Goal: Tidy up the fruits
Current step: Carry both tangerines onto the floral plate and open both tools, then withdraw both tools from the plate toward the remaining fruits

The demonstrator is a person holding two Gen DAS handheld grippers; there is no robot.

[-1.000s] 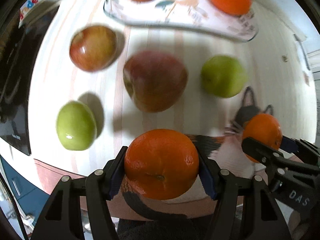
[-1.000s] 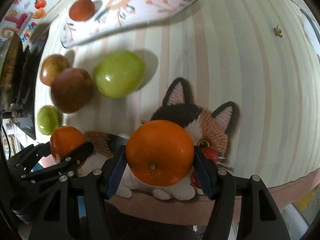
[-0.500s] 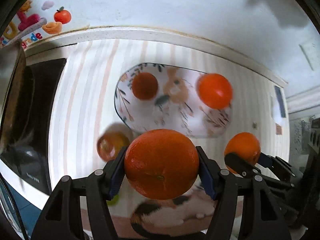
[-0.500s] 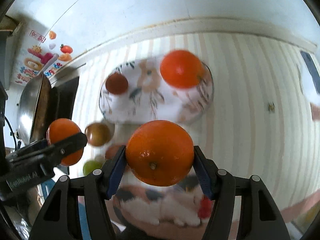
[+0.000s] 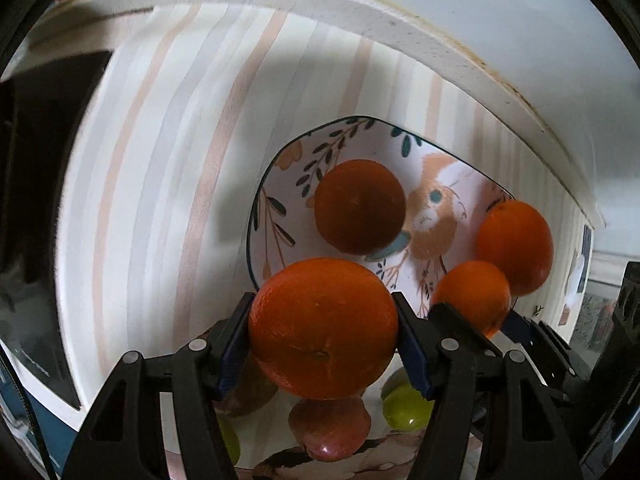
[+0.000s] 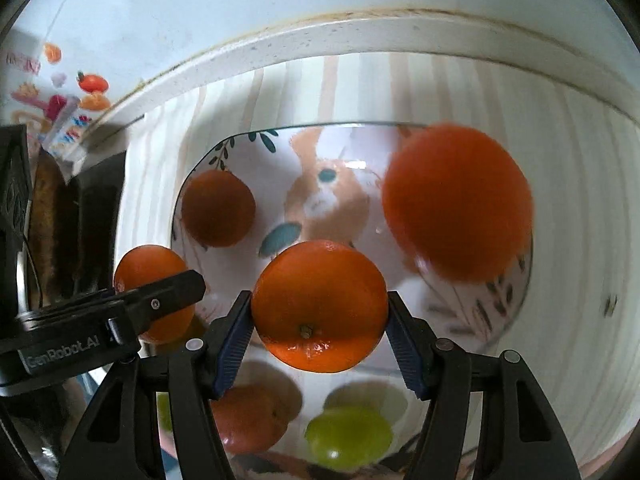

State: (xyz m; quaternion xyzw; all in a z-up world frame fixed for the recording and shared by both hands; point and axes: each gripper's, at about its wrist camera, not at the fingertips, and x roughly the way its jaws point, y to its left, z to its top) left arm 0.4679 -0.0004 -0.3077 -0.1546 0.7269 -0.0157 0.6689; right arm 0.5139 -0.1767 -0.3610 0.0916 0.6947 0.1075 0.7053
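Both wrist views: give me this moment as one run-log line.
left gripper: shut on orange | right gripper: shut on orange | plate: two oranges | apples: off plate

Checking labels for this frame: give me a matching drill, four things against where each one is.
Things:
1. left gripper
2. right gripper
3. dark orange
4. green apple

Places:
A. on the striped cloth, off the plate, on the near side
B. lying on the left part of the flowered plate
C. shut on an orange, with the other gripper to its right
D. shut on an orange, with the other gripper to its left

Pairs: 1-C, 2-D, 3-B, 4-A
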